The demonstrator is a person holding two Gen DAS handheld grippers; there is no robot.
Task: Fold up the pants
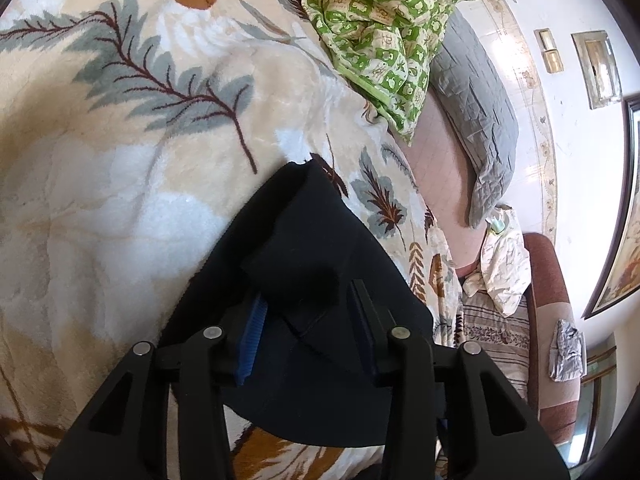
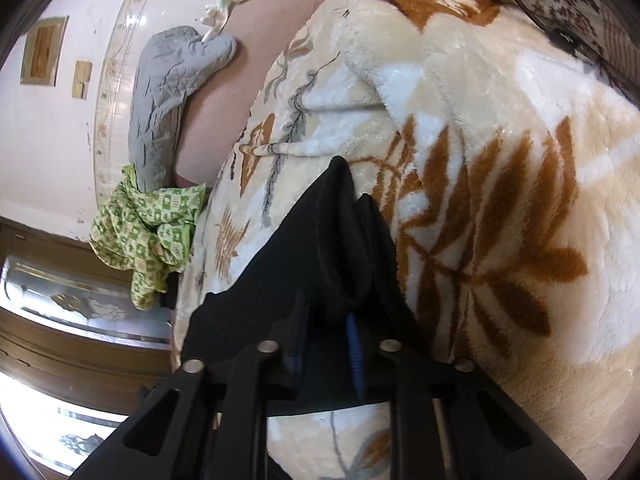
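Bunching pants between both grippers' fingers

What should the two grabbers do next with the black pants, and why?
Probably lift both ends a little and carry them across the blanket to fold the pants over. The left gripper has a bunched fold between its fingers, and the right gripper is pinching a gathered edge, so both seem to have hold while the rest of the cloth lies flat.
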